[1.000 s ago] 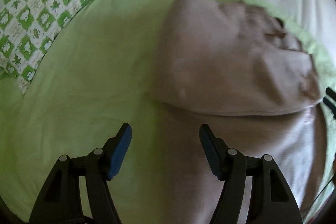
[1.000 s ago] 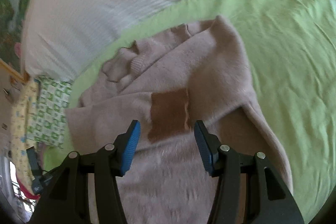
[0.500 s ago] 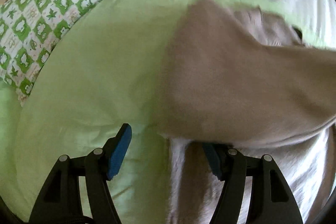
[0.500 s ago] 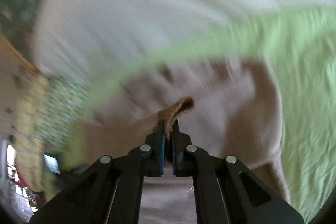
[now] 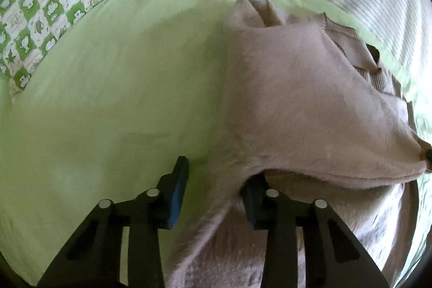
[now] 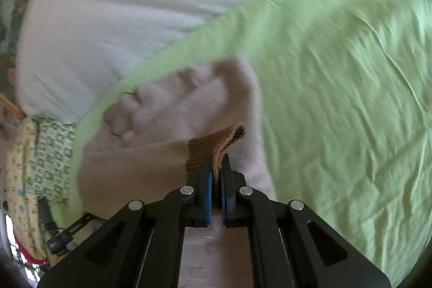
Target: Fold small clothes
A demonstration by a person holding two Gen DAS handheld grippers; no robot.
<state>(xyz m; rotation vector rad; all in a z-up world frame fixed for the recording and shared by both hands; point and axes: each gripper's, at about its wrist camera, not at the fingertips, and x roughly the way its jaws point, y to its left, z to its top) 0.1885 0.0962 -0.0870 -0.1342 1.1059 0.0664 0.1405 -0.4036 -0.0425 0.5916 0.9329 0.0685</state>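
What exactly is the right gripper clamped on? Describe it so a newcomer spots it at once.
On the green bedsheet lies a beige sweater. One sleeve ends in a darker brown ribbed cuff, pinched in the right gripper. It is the only brown, ribbed patch against the pale, fuzzy knit around it.

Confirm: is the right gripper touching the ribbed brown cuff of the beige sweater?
Touching. The right wrist view shows the right gripper shut on the ribbed brown cuff, which stands pinched between its blue pads and sticks out past them.
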